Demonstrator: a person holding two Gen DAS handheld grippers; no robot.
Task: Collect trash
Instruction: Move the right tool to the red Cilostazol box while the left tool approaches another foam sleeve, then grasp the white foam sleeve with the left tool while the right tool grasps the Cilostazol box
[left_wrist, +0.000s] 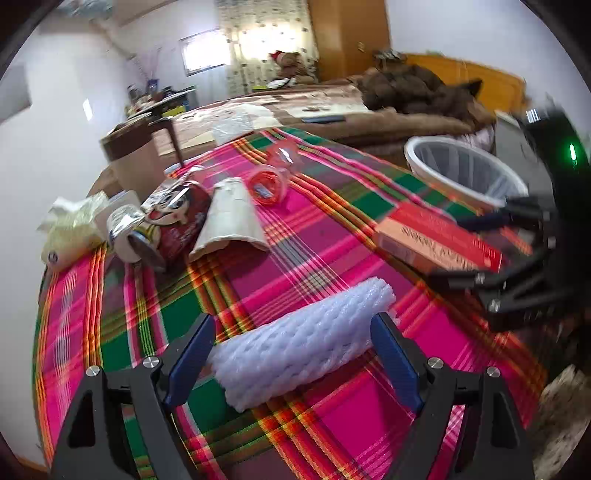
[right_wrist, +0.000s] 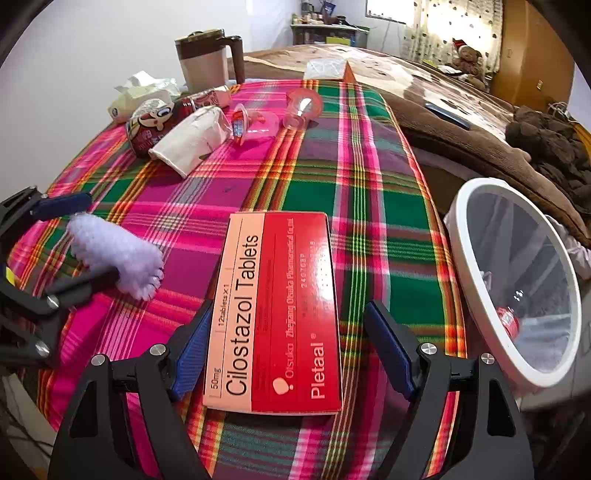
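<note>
Left wrist | plaid tablecloth (left_wrist: 295, 236) | bed (left_wrist: 369, 110) behind | bin (left_wrist: 461, 173) beside

Both grippers look alike: the left gripper (left_wrist: 293, 356) and the right gripper (right_wrist: 284, 350) have black angular frames with triangular cut-outs, silver round screw heads, and blue ribbed fingers (left_wrist: 192, 354). A green light (left_wrist: 572, 155) glows on the right one's black body.

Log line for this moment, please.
left gripper: open around foam net | right gripper: open around tablet box | bin: nearby
</note>
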